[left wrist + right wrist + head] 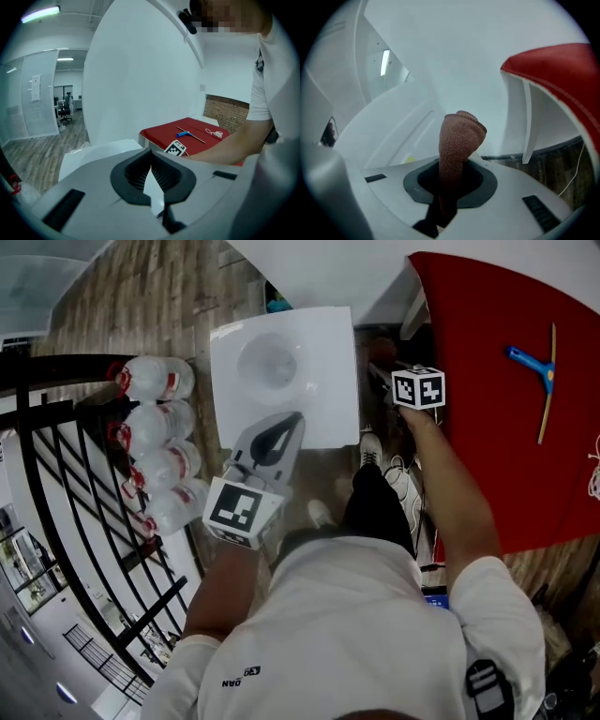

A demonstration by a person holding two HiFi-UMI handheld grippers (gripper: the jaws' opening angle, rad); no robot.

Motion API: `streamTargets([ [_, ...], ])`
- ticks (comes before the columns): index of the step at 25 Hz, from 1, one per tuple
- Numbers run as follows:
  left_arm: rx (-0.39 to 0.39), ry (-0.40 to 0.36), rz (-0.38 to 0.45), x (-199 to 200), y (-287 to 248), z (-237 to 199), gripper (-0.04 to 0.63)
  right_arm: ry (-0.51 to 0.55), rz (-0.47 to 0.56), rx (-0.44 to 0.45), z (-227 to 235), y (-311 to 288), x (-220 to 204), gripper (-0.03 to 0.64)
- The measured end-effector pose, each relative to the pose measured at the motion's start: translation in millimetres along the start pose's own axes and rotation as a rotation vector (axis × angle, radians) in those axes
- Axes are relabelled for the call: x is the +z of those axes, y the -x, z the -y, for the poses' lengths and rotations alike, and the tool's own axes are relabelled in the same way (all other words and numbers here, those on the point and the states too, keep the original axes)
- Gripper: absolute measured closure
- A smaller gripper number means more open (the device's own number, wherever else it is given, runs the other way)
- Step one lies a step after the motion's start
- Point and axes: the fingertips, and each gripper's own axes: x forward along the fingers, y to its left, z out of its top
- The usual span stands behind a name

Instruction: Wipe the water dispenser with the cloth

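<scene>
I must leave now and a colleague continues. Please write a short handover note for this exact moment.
The left gripper is shut and empty, above the white square-topped water dispenser.
The right gripper is shut on the folded reddish-brown woven cloth, beside the dispenser's right side.
Done: the cloth is in grip. How much is wiped cannot be seen.
Remaining: wipe the dispenser with the cloth.

The water dispenser (281, 367) stands between a row of water bottles (157, 442) on its left (a railing (66, 365) beyond them) and a table (487, 446) on its right, with a squeegee (530, 362) lying on it. The left gripper (277, 437) hangs over the dispenser's near edge; the right gripper (415, 390), cloth (457, 140) in its jaws, is between dispenser and table.
</scene>
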Motion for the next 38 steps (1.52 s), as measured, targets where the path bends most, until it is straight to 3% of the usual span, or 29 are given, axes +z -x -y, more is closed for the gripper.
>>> streamTargets([
  [6,-0.017,-0.018,0.075,-11.3,61.4,13.1,0.603,0.082,0.207,-0.087,-53.7,86.1,19.9,0.56],
  [10,-0.01,-0.02,0.111,-35.7,114.1,13.1,0.603,0.188,0.267,-0.152,-92.8,135.5,7.5,0.56],
  [14,-0.005,-0.02,0.128,-57.0,162.7,11.4,0.603,0.226,0.333,-0.185,-141.7,174.5,-8.3,0.56],
  [18,-0.001,0.016,0.173,-76.8,200.2,10.7,0.603,0.22,0.411,-0.125,-203.6,200.9,-27.2,0.56],
  [22,-0.012,0.035,0.214,-96.3,227.7,18.1,0.603,0.146,0.499,0.038,-274.5,222.6,-50.6,0.56],
  [25,-0.019,0.067,0.208,-111.5,241.6,24.3,0.603,0.12,0.496,0.11,-317.4,232.4,-77.5,0.56],
  [30,-0.05,0.099,0.205,-114.5,270.1,43.1,0.603,0.074,0.423,0.069,-360.0,255.3,-121.1,0.56],
  [34,-0.06,0.074,0.22,-106.6,282.5,53.2,0.603,0.113,0.412,0.036,-385.6,285.4,-127.4,0.56],
  [38,-0.059,0.096,0.232,-107.5,289.8,61.8,0.603,0.193,0.414,0.052,-408.5,306.8,-128.0,0.56],
])
